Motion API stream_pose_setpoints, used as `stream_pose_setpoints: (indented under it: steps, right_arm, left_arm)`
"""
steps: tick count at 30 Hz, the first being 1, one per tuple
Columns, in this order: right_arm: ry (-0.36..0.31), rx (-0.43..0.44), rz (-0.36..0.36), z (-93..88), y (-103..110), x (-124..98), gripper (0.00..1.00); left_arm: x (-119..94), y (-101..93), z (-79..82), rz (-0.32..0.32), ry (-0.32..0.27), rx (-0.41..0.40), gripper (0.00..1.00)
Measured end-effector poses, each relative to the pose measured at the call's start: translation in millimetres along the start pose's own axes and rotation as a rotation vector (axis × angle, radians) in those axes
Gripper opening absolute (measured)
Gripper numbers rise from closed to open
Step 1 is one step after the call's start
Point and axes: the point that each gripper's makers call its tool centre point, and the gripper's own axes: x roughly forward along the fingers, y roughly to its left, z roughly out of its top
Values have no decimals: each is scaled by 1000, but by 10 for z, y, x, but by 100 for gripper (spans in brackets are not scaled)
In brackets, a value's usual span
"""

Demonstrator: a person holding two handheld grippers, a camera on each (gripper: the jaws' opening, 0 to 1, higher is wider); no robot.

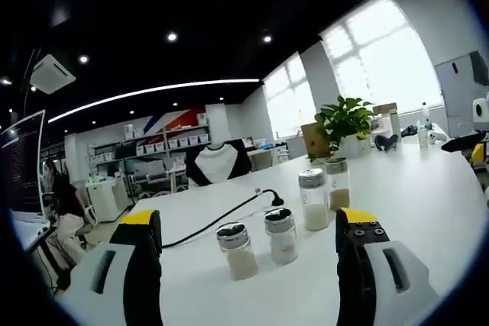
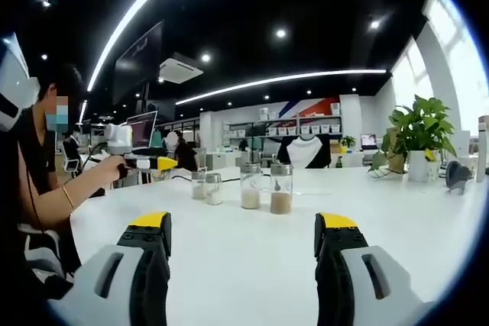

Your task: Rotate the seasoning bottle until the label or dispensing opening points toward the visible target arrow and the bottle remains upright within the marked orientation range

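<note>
Several glass seasoning bottles with metal caps stand upright on the white table (image 1: 428, 211). Two short ones (image 1: 237, 251) (image 1: 281, 236) hold white powder. Behind them are a taller one with white powder (image 1: 313, 200) and one with brown powder (image 1: 337, 183). My left gripper (image 1: 249, 217) hovers open just in front of them, touching none. In the right gripper view the same bottles (image 2: 250, 185) (image 2: 281, 188) stand farther off, and my right gripper (image 2: 243, 223) is open over bare table. A hand holds the left gripper (image 2: 141, 160) to the left of the bottles.
A black cable (image 1: 229, 215) runs across the table behind the short bottles. A potted plant (image 1: 344, 120) and small items stand near the far right edge. A laptop screen (image 1: 23, 166) is at the left. A person (image 2: 38, 150) sits at the table's left side.
</note>
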Motion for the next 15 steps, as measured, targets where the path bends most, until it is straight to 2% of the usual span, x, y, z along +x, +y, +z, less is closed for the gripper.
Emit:
stream_pose_setpoints:
  steps: [7, 10, 15]
  right_arm:
    - [4, -1, -1, -4, 13, -2, 77]
    - [16, -10, -10, -9, -26, -13, 77]
    - [18, -17, -23, 8, -70, -27, 77]
  left_arm:
    - [163, 94, -41, 25, 16, -31, 100]
    - [253, 83, -48, 21, 14, -38, 100]
    - [367, 176, -96, 40, 18, -43, 100]
